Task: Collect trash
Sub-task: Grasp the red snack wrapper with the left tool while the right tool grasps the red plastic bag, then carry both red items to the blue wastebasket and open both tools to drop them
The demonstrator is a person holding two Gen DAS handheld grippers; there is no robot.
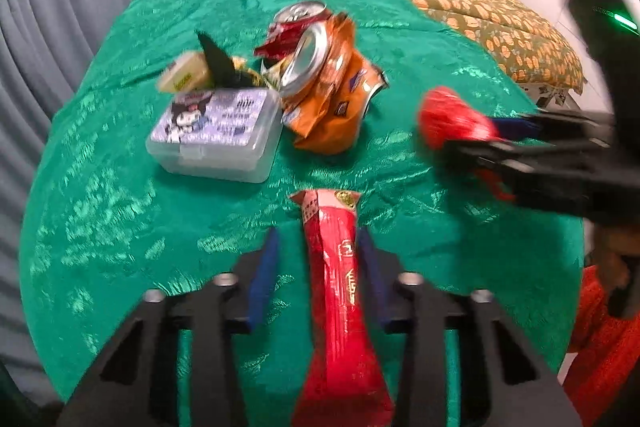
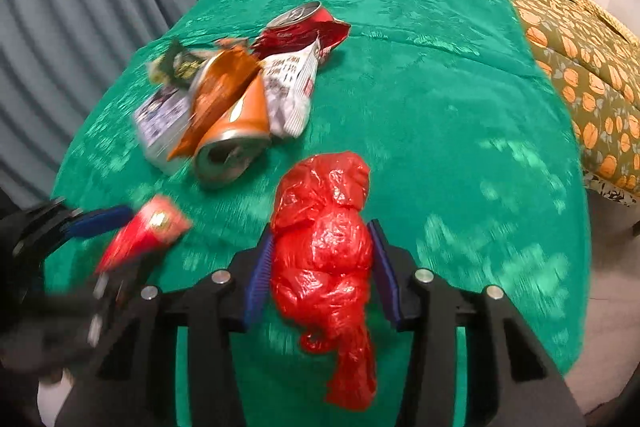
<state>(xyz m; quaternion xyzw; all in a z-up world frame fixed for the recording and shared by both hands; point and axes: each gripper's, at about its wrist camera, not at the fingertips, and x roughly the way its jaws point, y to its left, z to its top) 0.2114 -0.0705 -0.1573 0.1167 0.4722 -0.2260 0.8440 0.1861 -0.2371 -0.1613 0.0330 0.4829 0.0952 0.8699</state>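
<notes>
A long red wrapper point(image 1: 334, 267) sticks out between blue pads. A crumpled red bag point(image 2: 324, 247) is squeezed between two more. Squashed cans point(image 1: 306, 63) and wrappers point(image 1: 336, 107) lie piled on the green cloth point(image 1: 400, 27).

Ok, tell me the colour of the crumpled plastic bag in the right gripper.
Red; right wrist view.

Both grippers' jaws narrowed, angled steeply downward.
</notes>
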